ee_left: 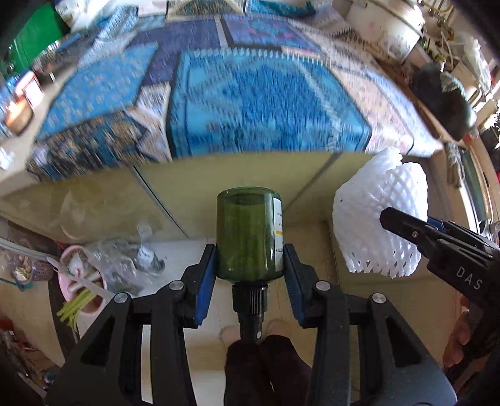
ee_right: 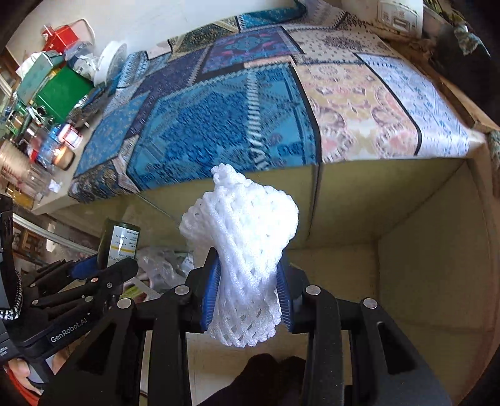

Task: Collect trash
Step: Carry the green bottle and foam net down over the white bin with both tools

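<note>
The left gripper is clenched on a green glass bottle, base pointing away and pump cap back between the fingers. The right gripper squeezes a white foam net just beside it. The smooth glass could slip forward from the downward-tilted pads, and the springy, lightly pinched net might pull free.

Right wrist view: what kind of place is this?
Probably a lived-in home room. A table under a blue patchwork-pattern cloth, a cluttered shelf of boxes and jars on the left, and a white appliance at the far corner point that way.
</note>
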The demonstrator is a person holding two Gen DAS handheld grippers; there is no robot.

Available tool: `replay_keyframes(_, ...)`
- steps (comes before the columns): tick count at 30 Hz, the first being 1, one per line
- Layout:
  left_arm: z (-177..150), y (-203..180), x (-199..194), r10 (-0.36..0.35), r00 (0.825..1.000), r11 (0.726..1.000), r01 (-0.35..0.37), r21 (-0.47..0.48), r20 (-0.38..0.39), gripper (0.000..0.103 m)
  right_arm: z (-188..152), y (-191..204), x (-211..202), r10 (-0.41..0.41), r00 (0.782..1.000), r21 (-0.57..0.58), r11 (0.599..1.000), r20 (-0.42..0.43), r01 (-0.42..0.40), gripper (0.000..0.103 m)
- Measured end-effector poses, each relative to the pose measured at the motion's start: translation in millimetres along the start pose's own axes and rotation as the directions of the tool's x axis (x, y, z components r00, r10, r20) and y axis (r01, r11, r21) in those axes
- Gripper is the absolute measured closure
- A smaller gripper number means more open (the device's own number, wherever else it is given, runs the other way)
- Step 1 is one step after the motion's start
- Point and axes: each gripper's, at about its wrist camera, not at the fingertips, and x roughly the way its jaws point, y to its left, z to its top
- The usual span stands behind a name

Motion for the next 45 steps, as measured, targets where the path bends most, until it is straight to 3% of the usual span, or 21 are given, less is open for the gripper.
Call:
replay_keyframes(6,-24.4,-5.3,93.9,-0.003,0.996,1.0,0.002,-0.011,-0.095,0.062,-35.6,-63.0,68.8,-0.041,0.995,0.062,0.997,-0.091,0.047,0.072)
replay_keyframes(13,-58.4,13.0,234.4,0.0,0.983,0.996,-0.016,-0.085,-0.185,0.062,-85.4,-128.5,203.0,-0.041,0.972,0.1,0.993,-0.231,0.065,0.072)
replay_keyframes(23,-113.4,47.3,416.4,-0.02,0.969,0.989,-0.016,-0.146,-0.245,0.062,-138.6,-152.7,391.8,0.014,0.954,0.043,0.999,-0.3,-0.001,0.072)
replay_keyframes(28,-135.9,56.8,499.3,-0.097,0.947,0.976,0.03,-0.215,-0.306,0.062,-154.5,-154.9,471.8,0.012,0.943,-0.026,0.999,-0.333,-0.022,0.072)
replay_keyframes(33,-147.7,52.7,541.2,-0.078,0.944,0.985,0.023,-0.173,-0.32,0.062,-160.0,-144.8,505.4,0.004,0.94,-0.089,0.995,-0.341,-0.036,0.071)
replay_keyframes(37,-158.1,62.4,563.1,-0.121,0.935,0.97,0.041,-0.239,-0.335,0.062,-161.3,-146.7,516.3,0.034,0.934,-0.071,0.995,-0.356,-0.064,0.067)
replay_keyframes(40,-162.8,69.2,571.4,-0.137,0.932,0.961,0.043,-0.272,-0.336,0.062,-157.8,-159.2,511.8,0.08,0.931,-0.04,0.994,-0.357,-0.101,0.06)
replay_keyframes(45,-168.1,70.2,569.1,-0.152,0.922,0.953,0.042,-0.299,-0.356,0.062,-156.0,-157.6,500.2,0.065,0.925,-0.06,0.994,-0.375,-0.094,0.049)
